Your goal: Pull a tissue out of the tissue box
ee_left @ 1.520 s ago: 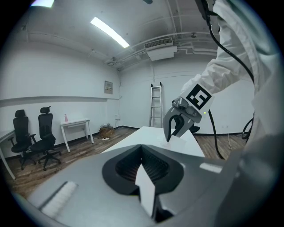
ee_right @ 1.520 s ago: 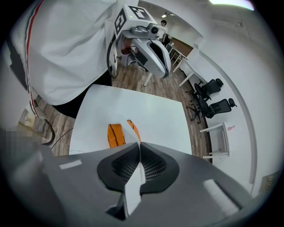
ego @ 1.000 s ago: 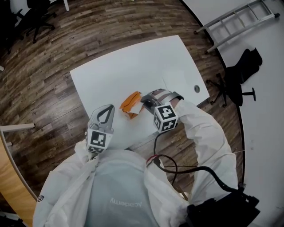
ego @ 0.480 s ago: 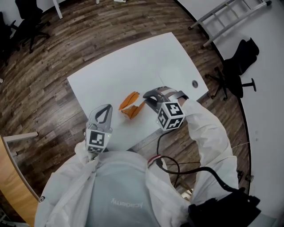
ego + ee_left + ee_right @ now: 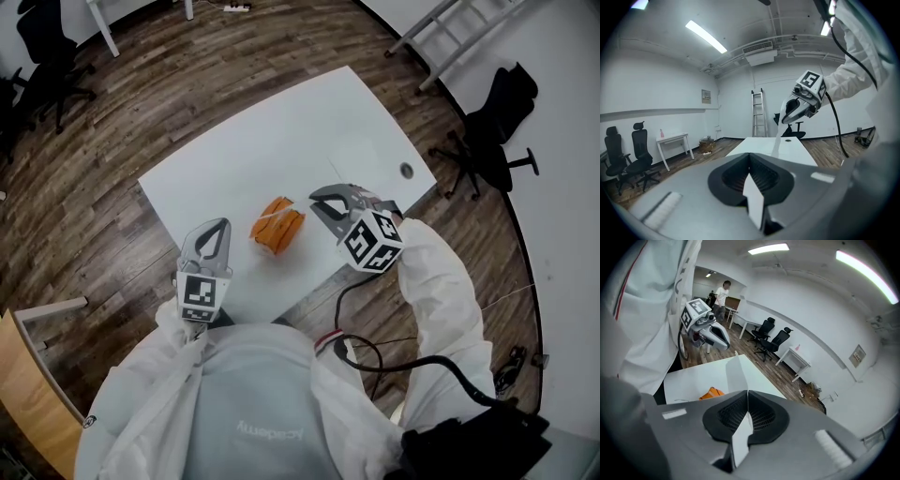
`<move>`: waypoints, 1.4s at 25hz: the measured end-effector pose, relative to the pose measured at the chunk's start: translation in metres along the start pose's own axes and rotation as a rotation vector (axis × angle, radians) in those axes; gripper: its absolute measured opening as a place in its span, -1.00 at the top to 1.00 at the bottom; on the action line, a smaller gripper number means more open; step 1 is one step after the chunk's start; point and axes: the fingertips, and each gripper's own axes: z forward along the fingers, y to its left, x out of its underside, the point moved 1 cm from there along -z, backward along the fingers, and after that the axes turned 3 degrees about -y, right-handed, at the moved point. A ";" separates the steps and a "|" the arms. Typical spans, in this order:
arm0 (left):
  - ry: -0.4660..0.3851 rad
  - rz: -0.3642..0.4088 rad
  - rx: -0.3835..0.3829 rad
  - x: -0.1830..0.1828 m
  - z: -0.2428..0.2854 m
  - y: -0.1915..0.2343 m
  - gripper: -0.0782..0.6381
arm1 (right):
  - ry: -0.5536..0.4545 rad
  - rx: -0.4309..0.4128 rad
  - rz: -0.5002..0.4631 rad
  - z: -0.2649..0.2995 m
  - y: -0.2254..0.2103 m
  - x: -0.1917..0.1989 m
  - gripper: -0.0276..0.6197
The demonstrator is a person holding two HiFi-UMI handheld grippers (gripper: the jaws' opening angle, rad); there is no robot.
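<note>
An orange tissue box (image 5: 277,223) lies on the white table (image 5: 281,131); the right gripper view shows the box (image 5: 711,393) too. Just right of it, a little above the table, my right gripper (image 5: 315,195) is shut on a white tissue (image 5: 735,373). In the left gripper view the tissue (image 5: 777,142) hangs from the right gripper (image 5: 783,121) down towards the table. Whether its lower end is still in the box I cannot tell. My left gripper (image 5: 218,224) hovers at the table's near edge, left of the box, its jaws together with nothing held.
A round cable hole (image 5: 405,171) sits near the table's right corner. A ladder (image 5: 450,28) lies on the floor at the back right, near a black office chair (image 5: 487,141). More chairs (image 5: 771,341) and a small white desk (image 5: 797,359) stand along the wall.
My right gripper has risen and rolled, drawing away from the box to the right. The box, tipped up before, now lies flatter on the table. The left gripper has stayed put.
</note>
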 end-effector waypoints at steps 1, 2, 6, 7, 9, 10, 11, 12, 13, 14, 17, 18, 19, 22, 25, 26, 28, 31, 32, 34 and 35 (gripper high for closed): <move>-0.001 0.002 0.003 0.000 0.000 -0.001 0.78 | -0.013 0.019 0.031 -0.002 -0.002 0.001 0.91; -0.001 0.004 0.007 -0.001 0.001 -0.001 0.78 | -0.026 0.039 0.062 -0.005 -0.004 0.002 0.91; 0.002 0.012 0.017 -0.005 0.005 -0.002 0.78 | -0.079 0.116 0.173 -0.016 -0.013 0.006 0.91; 0.002 0.013 0.018 -0.005 0.005 -0.002 0.78 | -0.092 0.134 0.198 -0.018 -0.014 0.007 0.91; 0.002 0.017 0.020 -0.004 0.005 -0.002 0.78 | -0.113 0.178 0.242 -0.023 -0.013 0.010 0.91; 0.001 0.019 0.021 -0.004 0.005 -0.002 0.78 | -0.124 0.203 0.265 -0.025 -0.014 0.012 0.91; 0.000 0.021 0.022 -0.004 0.005 -0.002 0.78 | -0.137 0.230 0.294 -0.028 -0.015 0.014 0.91; 0.000 0.023 0.024 -0.004 0.005 -0.001 0.78 | -0.152 0.257 0.329 -0.031 -0.016 0.017 0.91; -0.001 0.024 0.025 -0.004 0.005 -0.001 0.78 | -0.167 0.282 0.365 -0.034 -0.017 0.019 0.91; -0.001 0.026 0.026 -0.004 0.004 0.000 0.78 | -0.180 0.305 0.397 -0.037 -0.018 0.021 0.91; -0.001 0.032 0.031 -0.005 0.005 0.003 0.78 | -0.205 0.354 0.477 -0.044 -0.017 0.028 0.91; -0.001 0.034 0.033 -0.005 0.005 0.003 0.78 | -0.213 0.371 0.504 -0.047 -0.015 0.032 0.91; -0.002 0.036 0.035 -0.005 0.006 0.002 0.78 | -0.223 0.391 0.531 -0.050 -0.014 0.036 0.91; -0.003 0.040 0.037 -0.004 0.007 0.002 0.78 | -0.258 0.459 0.615 -0.058 -0.010 0.047 0.91; -0.004 0.046 0.040 -0.007 0.007 0.007 0.78 | -0.287 0.530 0.698 -0.064 -0.007 0.052 0.91; -0.005 0.047 0.043 -0.008 0.008 0.008 0.78 | -0.295 0.554 0.723 -0.066 -0.006 0.053 0.91; -0.007 0.047 0.049 -0.010 0.009 0.011 0.78 | -0.302 0.599 0.766 -0.067 -0.003 0.056 0.91; -0.008 0.046 0.062 -0.012 0.013 0.017 0.78 | -0.304 0.655 0.823 -0.067 0.001 0.060 0.91; -0.009 0.047 0.066 -0.013 0.014 0.018 0.78 | -0.305 0.673 0.838 -0.067 0.003 0.061 0.91; -0.012 0.048 0.072 -0.014 0.015 0.020 0.78 | -0.307 0.709 0.867 -0.070 0.006 0.065 0.91; -0.014 0.048 0.075 -0.014 0.015 0.021 0.78 | -0.307 0.727 0.880 -0.071 0.008 0.066 0.91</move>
